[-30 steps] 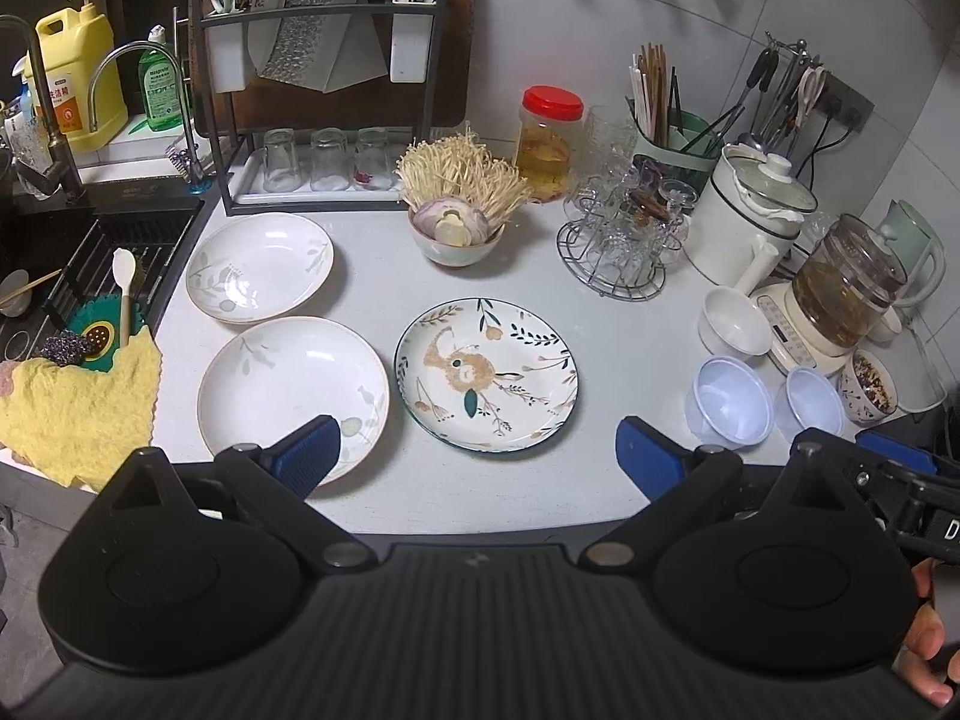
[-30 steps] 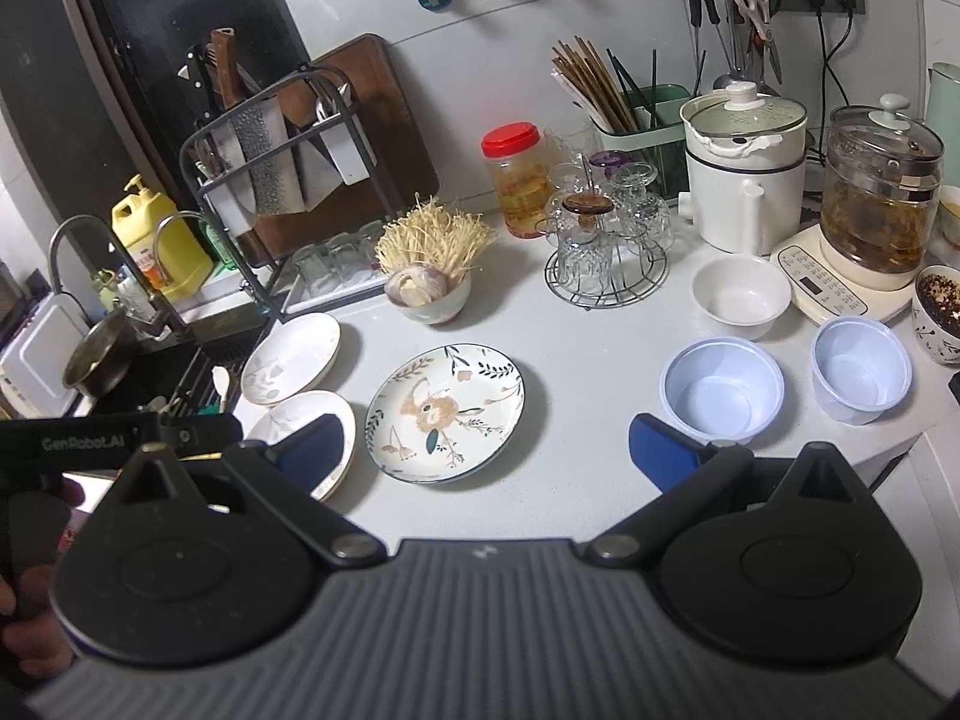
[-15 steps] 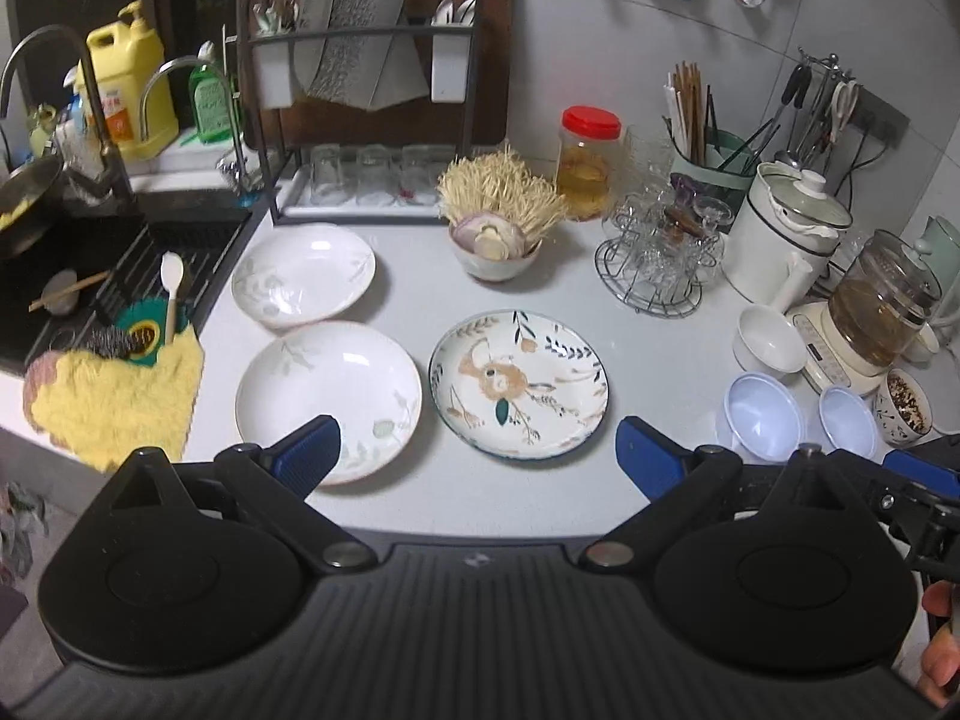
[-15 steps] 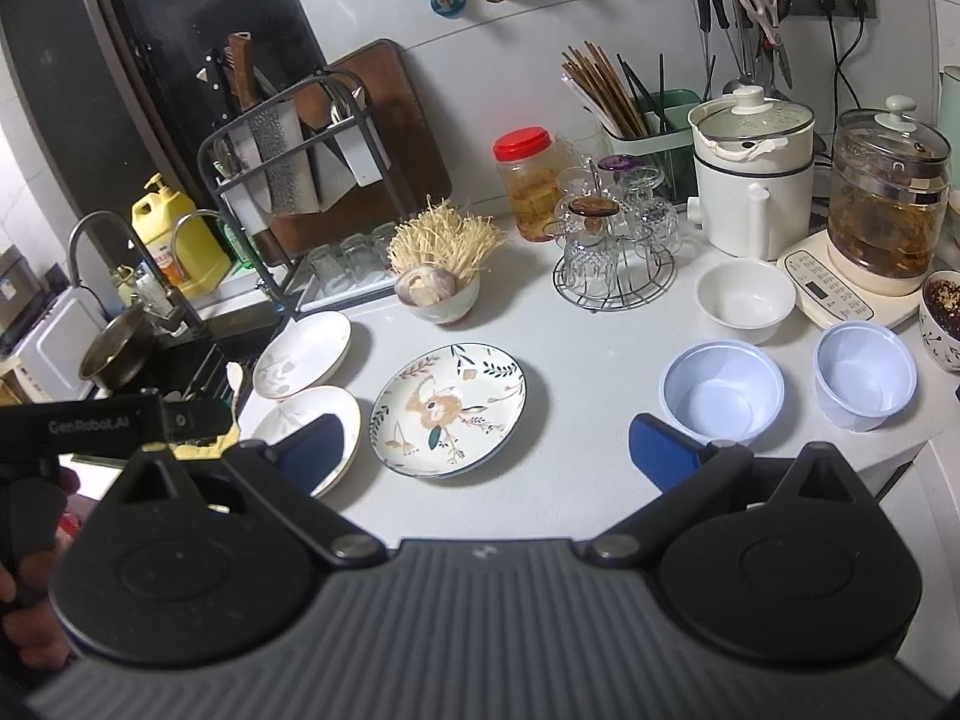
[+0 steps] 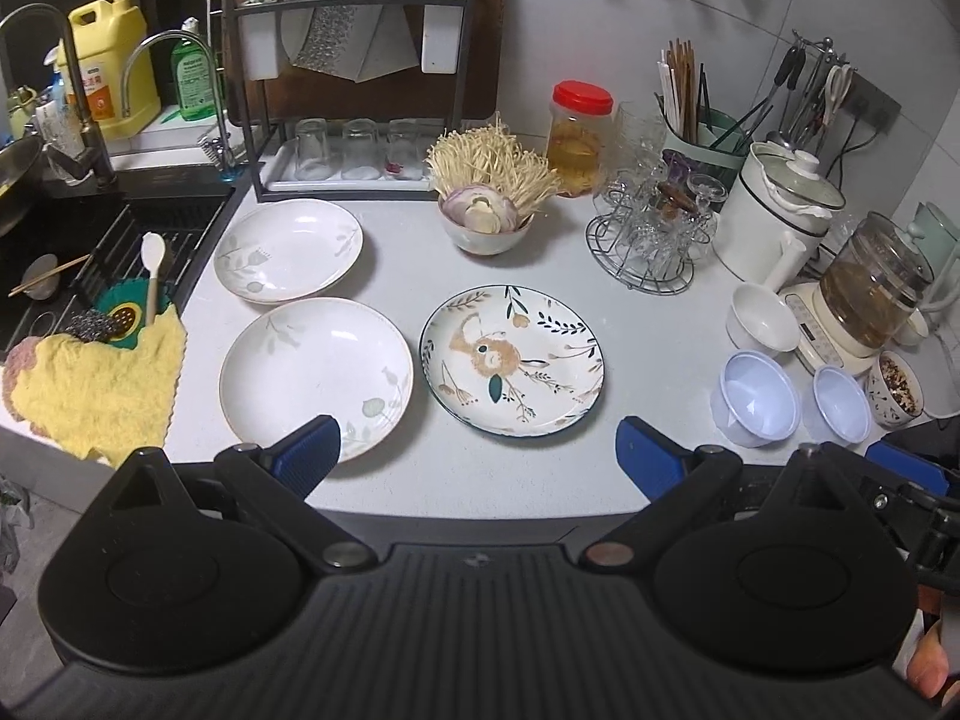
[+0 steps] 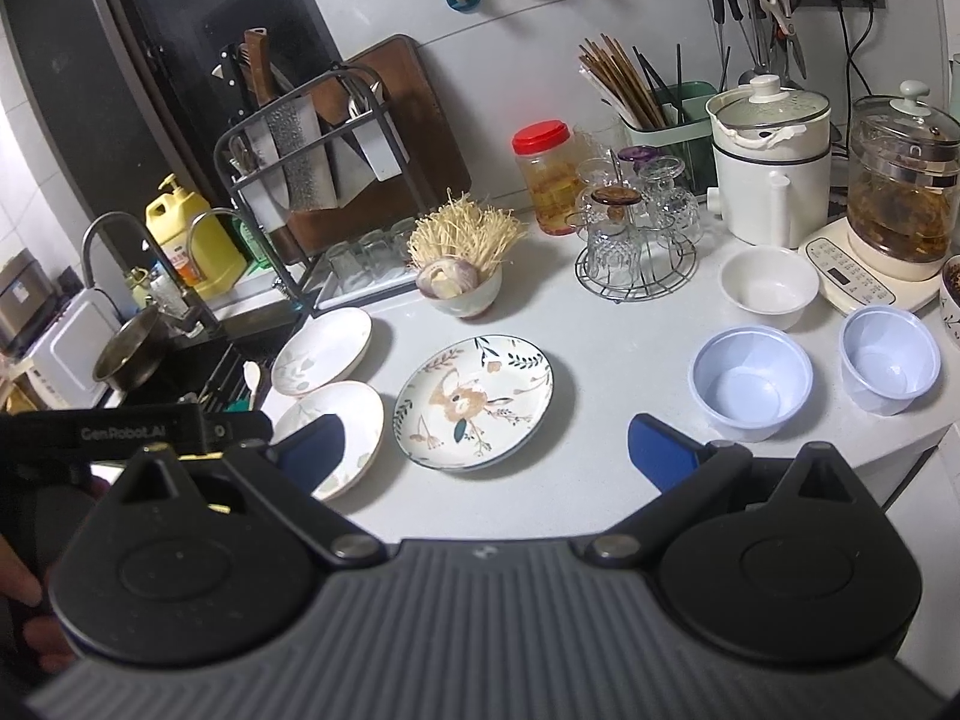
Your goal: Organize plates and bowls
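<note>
Left gripper (image 5: 477,456) hangs wide open above the counter's near edge, blue ribbed pads (image 5: 309,447) empty. Right gripper (image 6: 483,450) is just as wide, nothing between its fingers.

On the speckled white counter (image 5: 648,324): two glossy round white plates with faint leaf prints, the far plate (image 5: 288,249) just behind the near plate (image 5: 315,369). Beside the near one sits a painted plate (image 5: 511,360), dark-rimmed, with a floral design. Off to the right, two translucent bluish plastic bowls, large bowl (image 6: 750,381) and small bowl (image 6: 888,360), with a white ceramic bowl (image 6: 768,288) behind them.

A fuzzy yellow cloth (image 5: 90,387) drapes at the sink edge. The left tool's body (image 6: 120,432) reads "GenRobot.AI" in the right view. The yellow jug's (image 5: 114,54) label is too small to read.

Compared with a second ago, the left view shows more of the rack (image 5: 348,66) and sink; the dishes lie as before.
</note>
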